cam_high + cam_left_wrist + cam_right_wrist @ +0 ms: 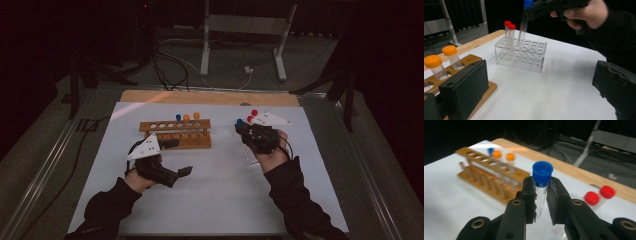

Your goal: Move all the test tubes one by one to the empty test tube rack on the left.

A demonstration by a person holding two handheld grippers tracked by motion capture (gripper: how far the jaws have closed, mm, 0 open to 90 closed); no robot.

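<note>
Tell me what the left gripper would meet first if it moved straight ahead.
Probably the clear tube rack: it stands ahead between the left gripper's open fingers, with bare white table before it. Depth is uncertain.

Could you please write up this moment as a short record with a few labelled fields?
Work in hand: placing a blue-capped tube into the clear rack
Right gripper: shut on the blue-capped tube just under its cap, tube tilted, its lower end over the clear rack
Left gripper: open, holding nothing, beside the wooden rack
Clear rack contents: two red-capped tubes, upright at the far end
Wooden rack contents: two orange-capped tubes and one blue-capped one
Surface: white table
</note>
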